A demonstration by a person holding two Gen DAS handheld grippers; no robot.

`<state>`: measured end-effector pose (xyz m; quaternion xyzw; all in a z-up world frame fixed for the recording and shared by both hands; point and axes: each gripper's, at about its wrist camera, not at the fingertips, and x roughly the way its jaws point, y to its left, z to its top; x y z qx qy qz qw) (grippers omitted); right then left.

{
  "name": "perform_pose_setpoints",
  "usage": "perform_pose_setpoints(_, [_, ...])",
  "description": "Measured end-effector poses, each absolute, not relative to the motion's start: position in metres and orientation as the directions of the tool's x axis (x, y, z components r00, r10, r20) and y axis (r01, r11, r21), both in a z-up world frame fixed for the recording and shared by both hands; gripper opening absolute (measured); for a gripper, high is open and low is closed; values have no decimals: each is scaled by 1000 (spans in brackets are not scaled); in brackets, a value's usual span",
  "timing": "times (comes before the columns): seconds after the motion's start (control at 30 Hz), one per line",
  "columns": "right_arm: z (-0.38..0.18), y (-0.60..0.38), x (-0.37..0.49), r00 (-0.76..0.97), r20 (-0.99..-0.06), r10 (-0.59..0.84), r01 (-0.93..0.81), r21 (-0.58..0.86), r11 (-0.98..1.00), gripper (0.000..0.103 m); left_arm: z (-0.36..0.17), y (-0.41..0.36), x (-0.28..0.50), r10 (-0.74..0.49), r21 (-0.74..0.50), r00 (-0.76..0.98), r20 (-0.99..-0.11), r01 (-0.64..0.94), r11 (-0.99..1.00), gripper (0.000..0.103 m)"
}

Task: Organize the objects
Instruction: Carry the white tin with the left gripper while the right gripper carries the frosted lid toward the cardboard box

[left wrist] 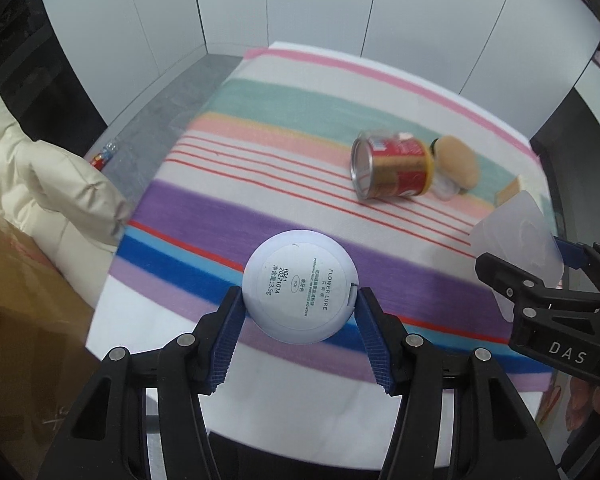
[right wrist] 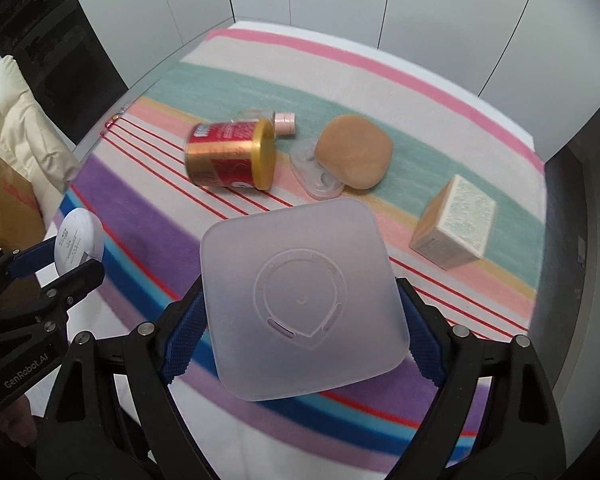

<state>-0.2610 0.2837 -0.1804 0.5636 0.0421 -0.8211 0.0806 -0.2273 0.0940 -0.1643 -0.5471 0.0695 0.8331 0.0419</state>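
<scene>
Two items are held clear of the striped cloth (left wrist: pixel 260 200) that covers the worktop, one in each set of tongs. In the left wrist view, at lower centre of the frame, the left tongs (left wrist: pixel 300 312) are closed narrowly on a round white powder compact (left wrist: pixel 300 286), its printed underside turned up to the camera; the blue pads (left wrist: pixel 230 340) press its rim on both sides. In the right wrist view, at lower centre, the right tongs (right wrist: pixel 300 320) stand wide but are clamped on a frosted square lid (right wrist: pixel 304 300), gripped at two opposite edges, with a moulded ring showing on its face. The edge grips are judged to keep both pieces flat and readable while they are carried to a sorting place.

Left on the cloth in the upper half of the right wrist frame are a red and gold can (right wrist: pixel 230 154) lying on its side, a small pink-capped bottle (right wrist: pixel 284 122) just behind it, a tan rounded sponge (right wrist: pixel 354 152) resting partly on a clear plastic insert (right wrist: pixel 314 174), and a cardboard box (right wrist: pixel 454 222) at the right, well apart from the rest. A cream padded jacket (left wrist: pixel 40 176) is seen at the left edge of the left wrist frame.
</scene>
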Motion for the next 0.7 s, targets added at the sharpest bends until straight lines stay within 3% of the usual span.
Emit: perform_pose_setpoints(0.7, [-87,281,-172,-426,-903,-60,113,12,-993,89,-80,72,-144,26,64,-489,-872,-167,-984,57])
